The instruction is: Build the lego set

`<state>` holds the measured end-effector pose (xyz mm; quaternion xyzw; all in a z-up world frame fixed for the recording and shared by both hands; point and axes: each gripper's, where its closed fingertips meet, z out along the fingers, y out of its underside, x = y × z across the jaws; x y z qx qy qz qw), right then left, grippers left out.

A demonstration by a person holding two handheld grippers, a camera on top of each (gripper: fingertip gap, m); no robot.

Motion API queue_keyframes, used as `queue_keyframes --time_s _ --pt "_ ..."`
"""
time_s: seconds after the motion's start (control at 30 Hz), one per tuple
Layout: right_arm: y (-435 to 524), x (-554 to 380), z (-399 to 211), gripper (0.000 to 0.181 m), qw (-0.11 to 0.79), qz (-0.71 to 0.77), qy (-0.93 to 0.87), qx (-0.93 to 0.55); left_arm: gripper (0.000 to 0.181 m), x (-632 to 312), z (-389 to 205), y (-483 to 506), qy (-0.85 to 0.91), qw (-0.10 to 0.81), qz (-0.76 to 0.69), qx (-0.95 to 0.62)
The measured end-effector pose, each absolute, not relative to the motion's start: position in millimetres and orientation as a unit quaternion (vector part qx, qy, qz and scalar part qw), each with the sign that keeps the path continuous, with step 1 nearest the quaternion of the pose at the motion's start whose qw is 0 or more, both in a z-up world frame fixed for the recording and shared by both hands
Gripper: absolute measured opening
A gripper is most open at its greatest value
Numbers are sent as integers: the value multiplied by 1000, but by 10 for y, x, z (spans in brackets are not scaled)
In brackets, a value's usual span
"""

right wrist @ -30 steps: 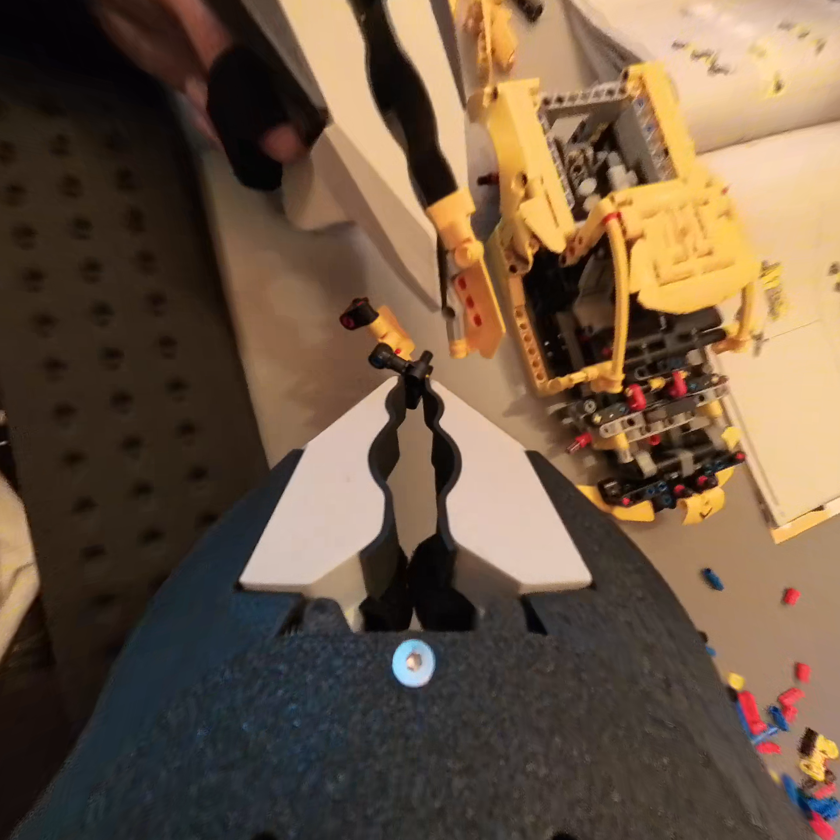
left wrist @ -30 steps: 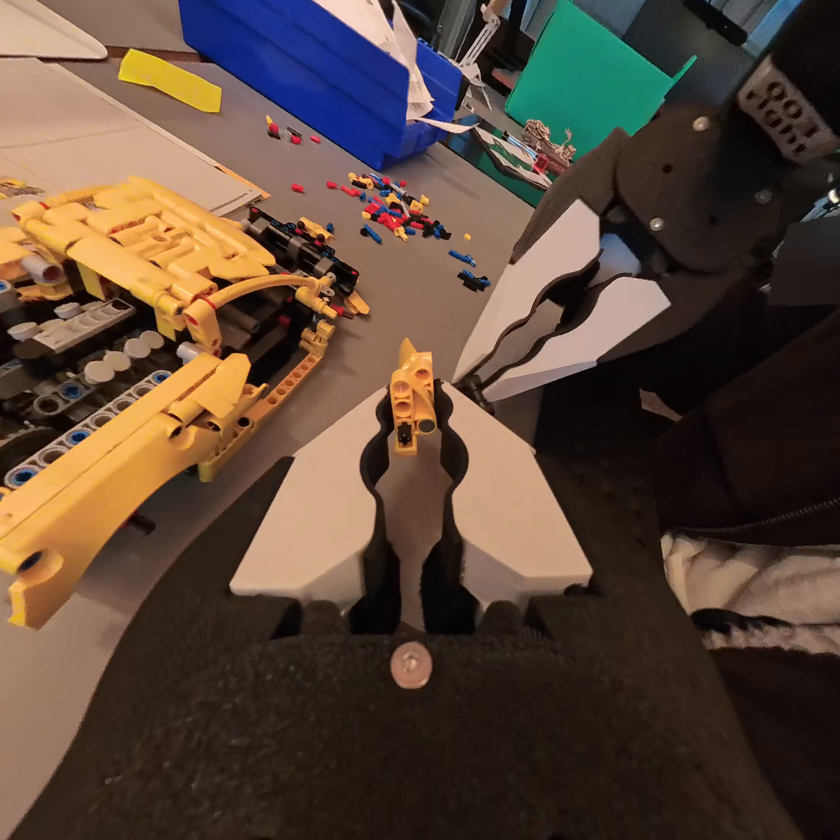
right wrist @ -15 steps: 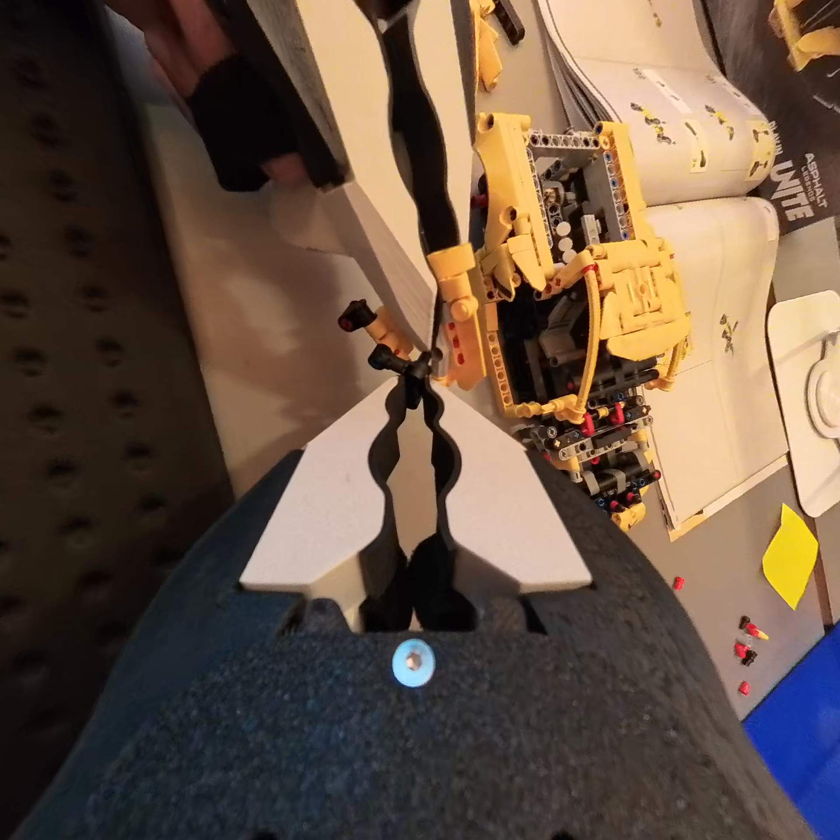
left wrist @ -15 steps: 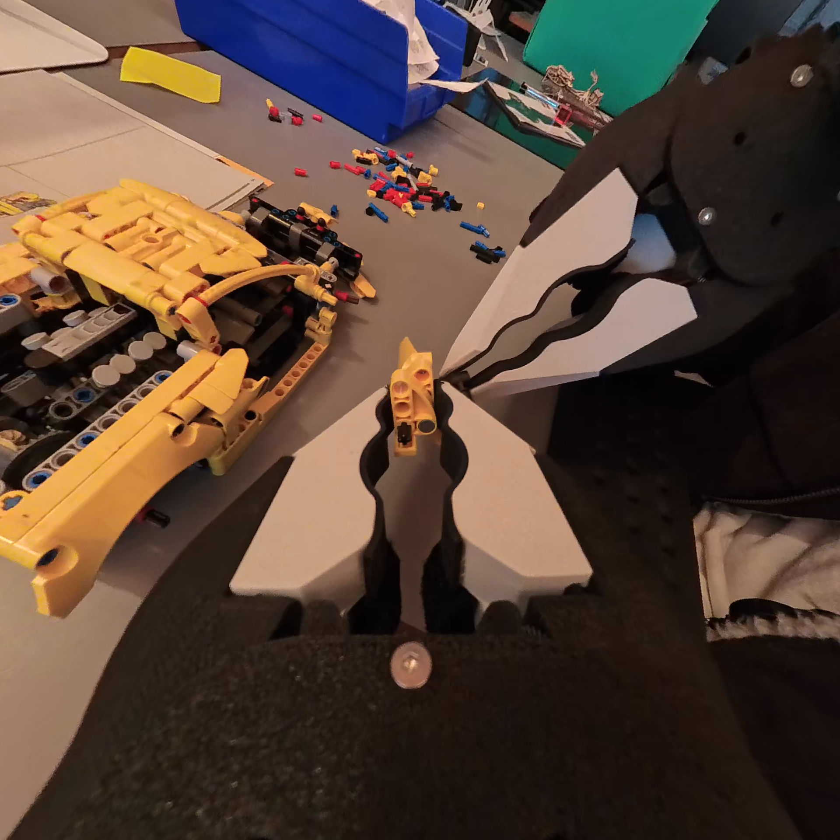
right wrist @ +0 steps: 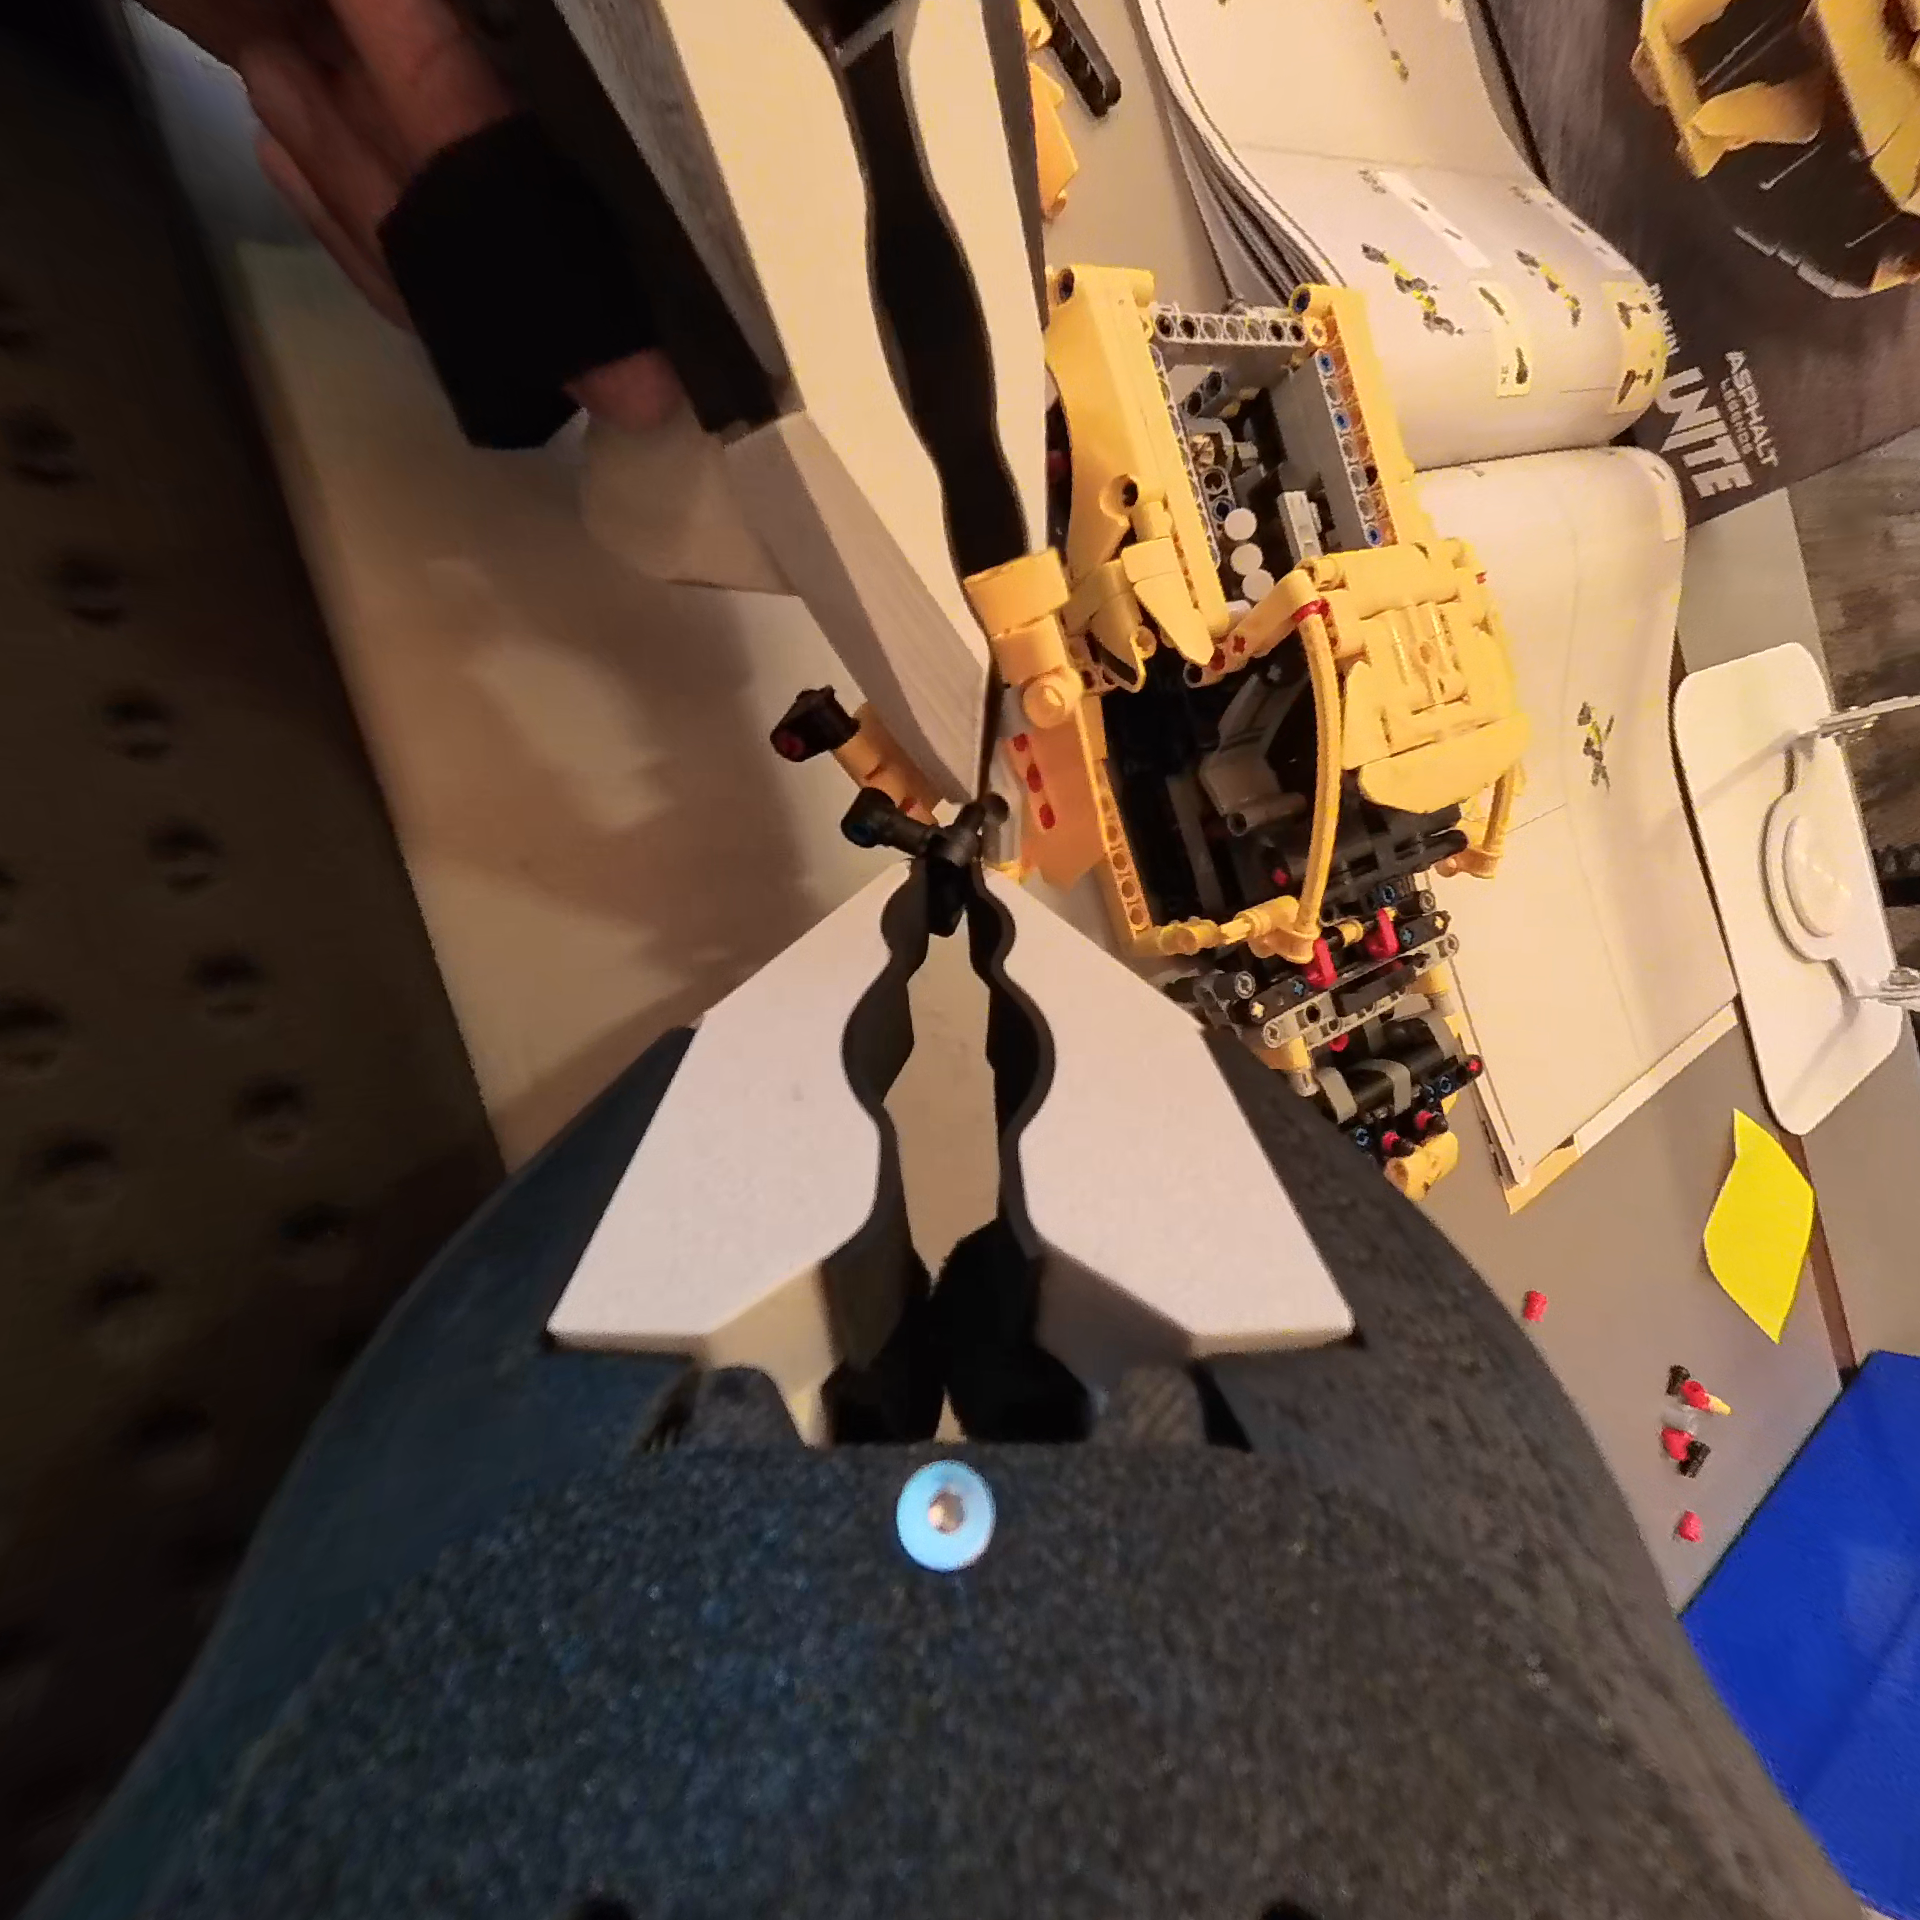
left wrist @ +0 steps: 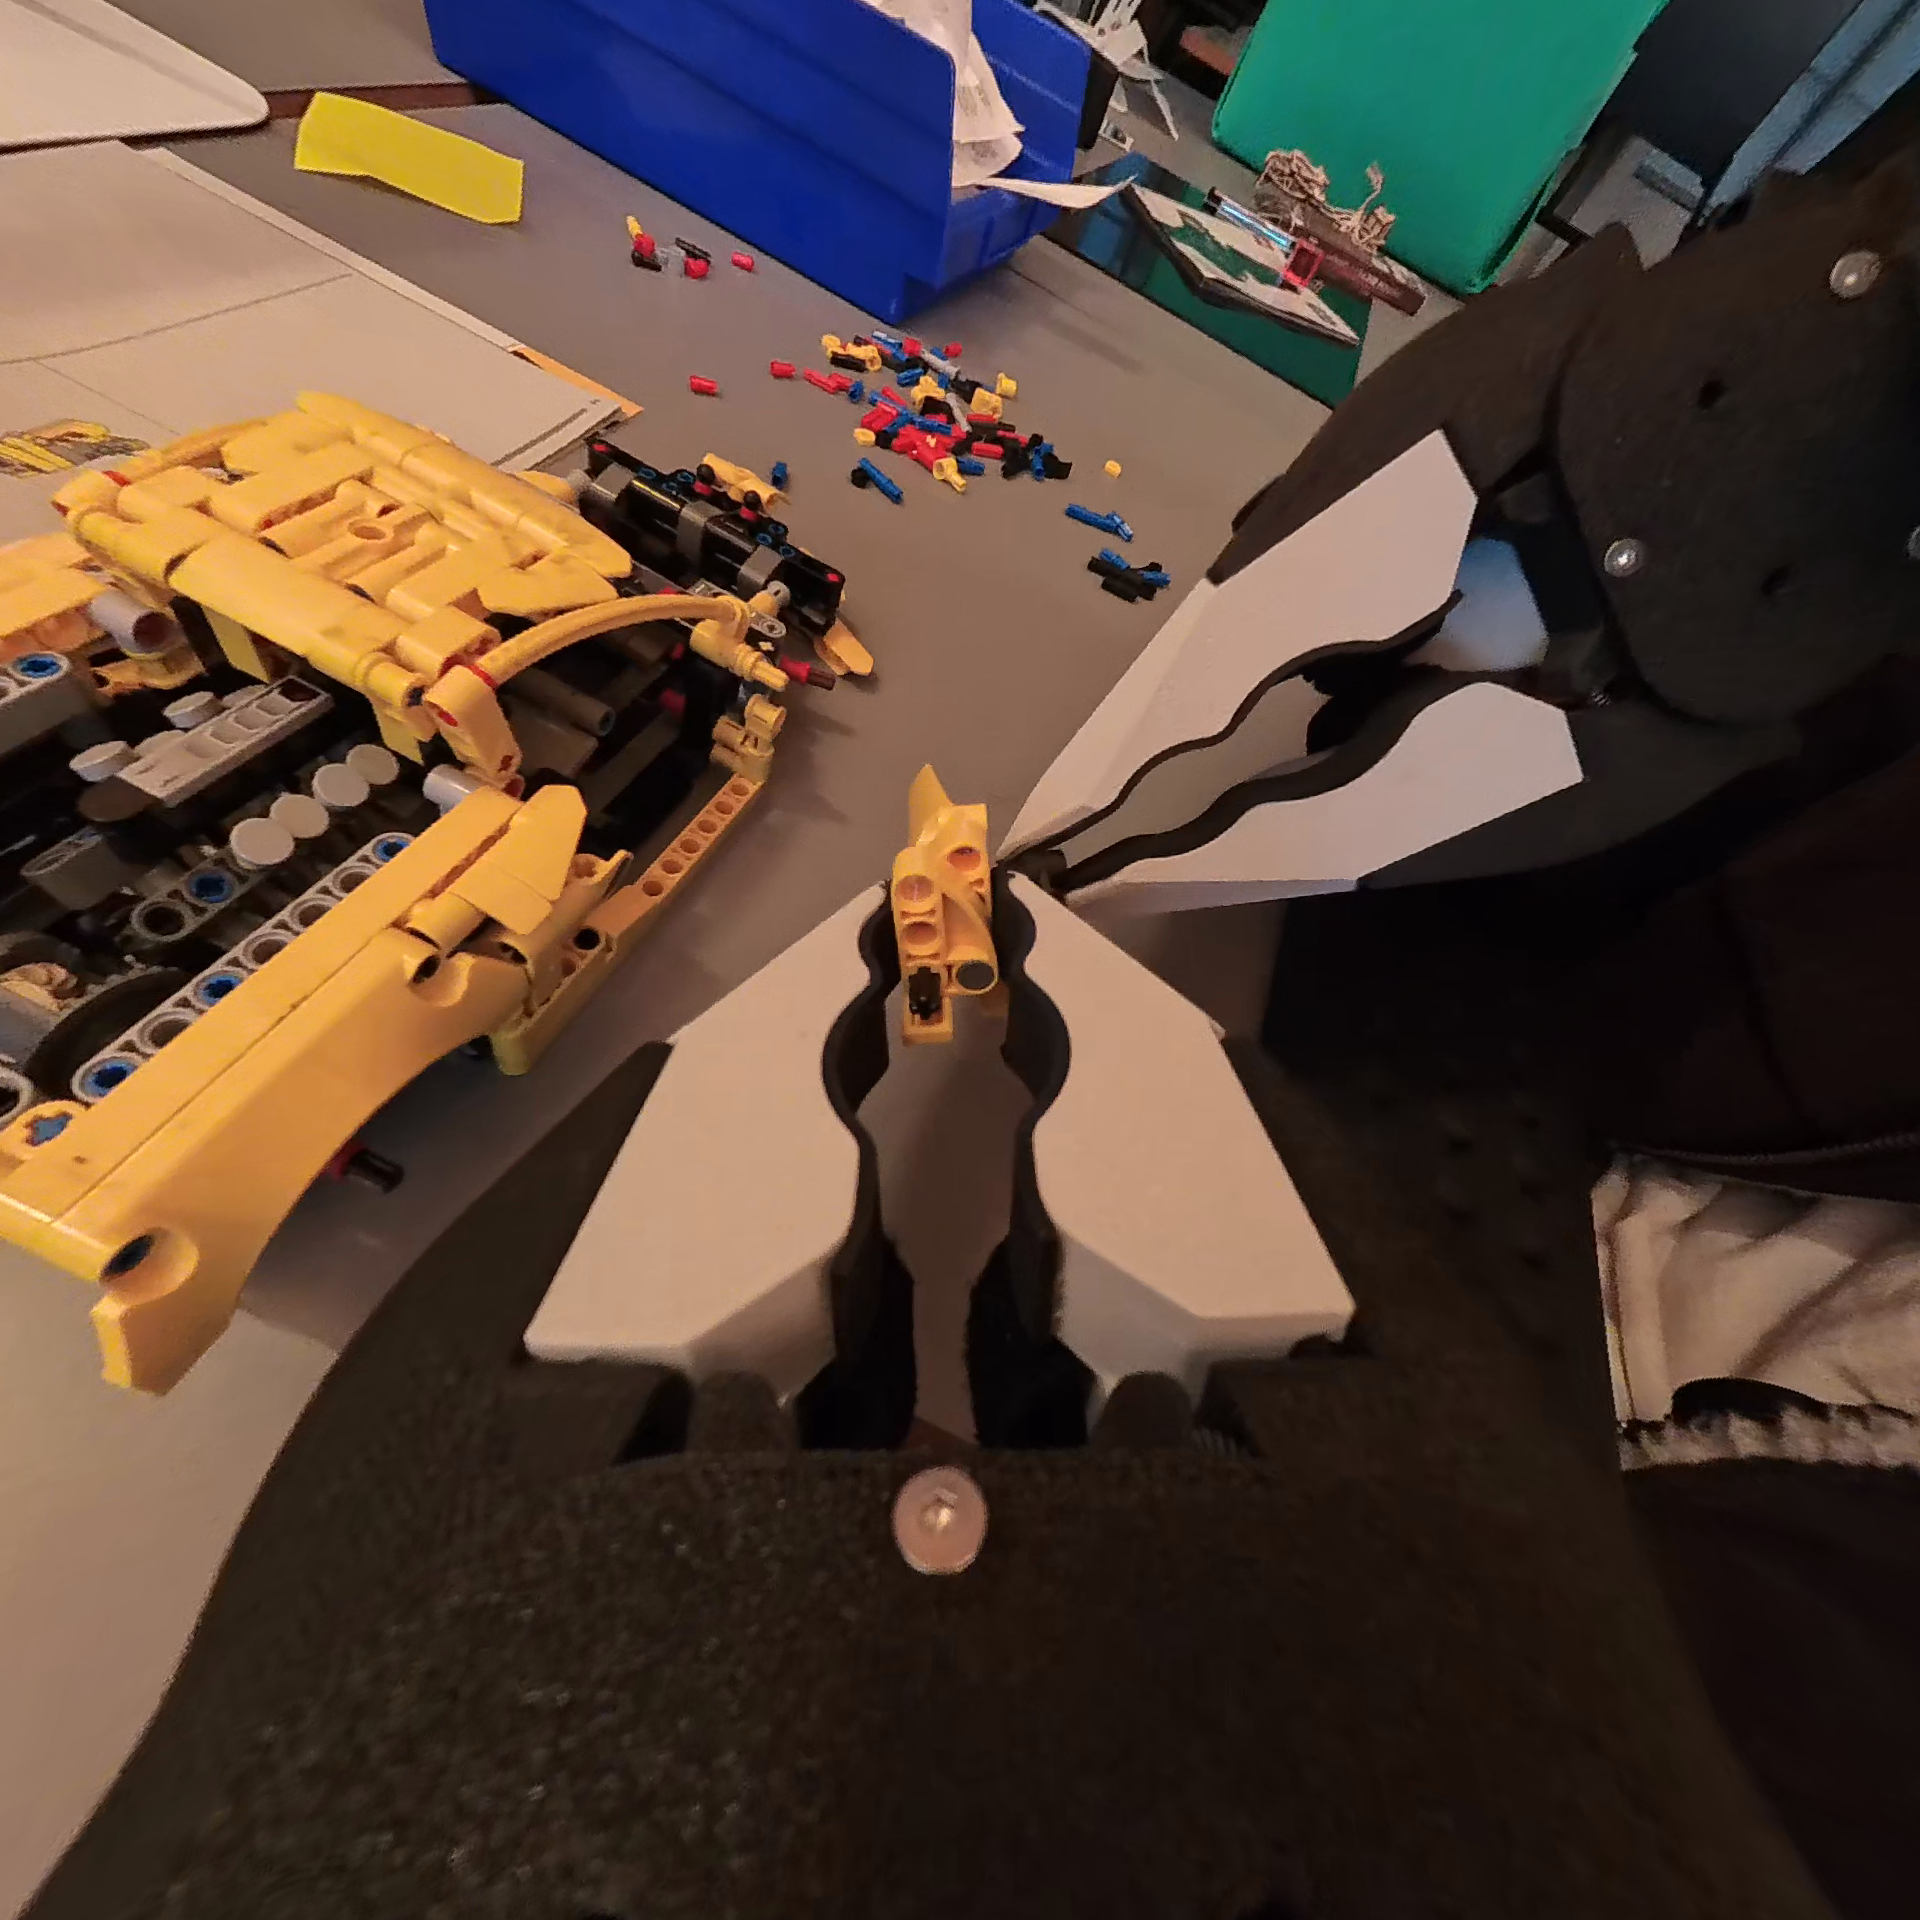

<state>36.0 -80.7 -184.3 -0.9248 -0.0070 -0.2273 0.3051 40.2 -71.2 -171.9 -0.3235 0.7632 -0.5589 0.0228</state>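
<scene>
Two hand-held grippers meet tip to tip above a grey table as a yellow model car nears completion. The left gripper (left wrist: 943, 914), its white wedge fingers drawn in narrow, pinches a small yellow sub-assembly of holed plastic beams (left wrist: 940, 914) clear of the table. The right gripper (right wrist: 951, 883), fingers almost closed, clamps a small black branching connector piece with pin ends (right wrist: 925, 831) and presents it to the side of that yellow piece; whether the pin is already seated cannot be told from here.

Just beside them, to the left gripper's left, sits the large yellow and black plastic-brick car (left wrist: 343, 748). Its bodywork, arched hose and side panels are in place, but the middle lies open, showing grey beams and round white caps.

Beyond it, a scatter of loose red, blue, black and yellow pins (left wrist: 940, 426) lies near a blue plastic bin (left wrist: 790, 135), and an open white instruction booklet (right wrist: 1538, 582) lies under the car. Judging by these leftovers, many steps appear to remain.
</scene>
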Motion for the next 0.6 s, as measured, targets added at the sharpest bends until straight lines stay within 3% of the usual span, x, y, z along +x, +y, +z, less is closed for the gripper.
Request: queue_keyframes --time_s 0.6 --pt "-801 363 -1937 6 295 -244 -17 -924 16 366 -1828 -692 792 54 -531 -294"
